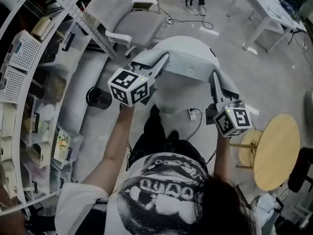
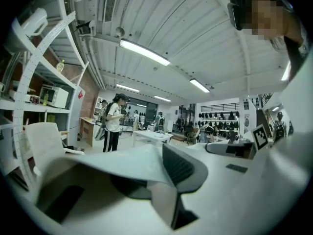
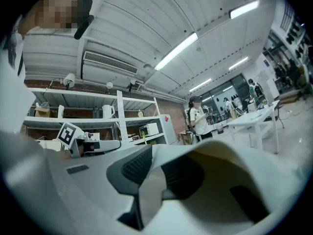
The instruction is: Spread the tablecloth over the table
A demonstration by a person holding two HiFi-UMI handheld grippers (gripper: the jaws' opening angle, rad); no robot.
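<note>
Head view shows us the left gripper (image 1: 164, 61) and the right gripper (image 1: 214, 77) held out level and well apart, with the pale tablecloth (image 1: 188, 68) stretched as a folded band between them above the round white table (image 1: 172, 101). A grey chair (image 1: 132, 21) stands beyond that table. In the left gripper view we see the jaws narrow, nipping a fold of the tablecloth against a dark ribbed pad (image 2: 181, 166), and in the right gripper view the jaws likewise sit close together, with the tablecloth's edge pinched between their pads.
</note>
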